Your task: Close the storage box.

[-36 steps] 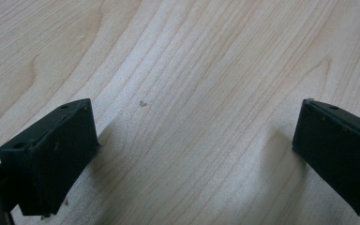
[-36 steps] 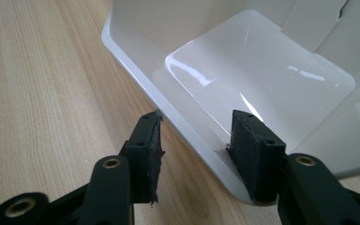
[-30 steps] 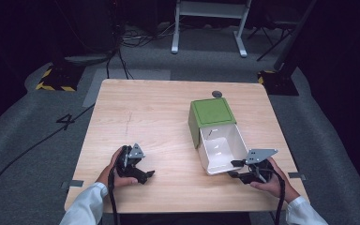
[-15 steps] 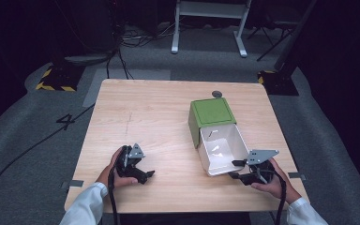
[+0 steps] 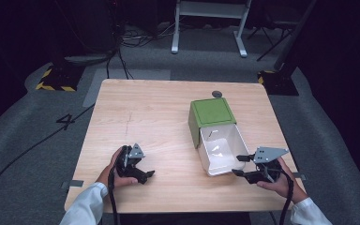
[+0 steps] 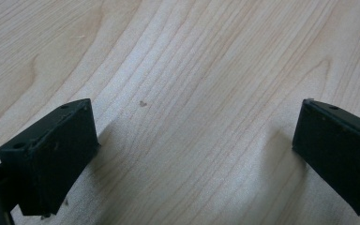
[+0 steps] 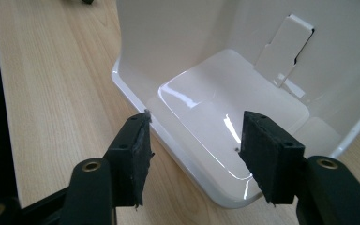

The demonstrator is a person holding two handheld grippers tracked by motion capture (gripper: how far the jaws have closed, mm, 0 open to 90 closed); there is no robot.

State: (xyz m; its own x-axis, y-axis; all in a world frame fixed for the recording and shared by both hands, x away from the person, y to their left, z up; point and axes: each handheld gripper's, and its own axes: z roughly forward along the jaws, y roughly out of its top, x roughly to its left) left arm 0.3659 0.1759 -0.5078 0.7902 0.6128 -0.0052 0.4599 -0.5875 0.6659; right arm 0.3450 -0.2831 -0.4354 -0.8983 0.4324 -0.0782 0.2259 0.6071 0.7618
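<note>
Right gripper (image 7: 194,154) just opening, jaws apart astride the white drawer (image 7: 225,122) front wall, pads clear; left gripper (image 6: 192,154) wide open over table (image 6: 192,70)

The light wooden table (image 5: 150,117) stands on grey carpet (image 5: 33,154). A small dark round disc (image 5: 217,94), perhaps a cable port, sits at the table's 12 o'clock edge. Beyond it stands a white metal frame (image 5: 209,18). At 10 o'clock lies a yellow-and-black striped base (image 5: 56,79) with black cables (image 5: 122,42) nearby.
</note>
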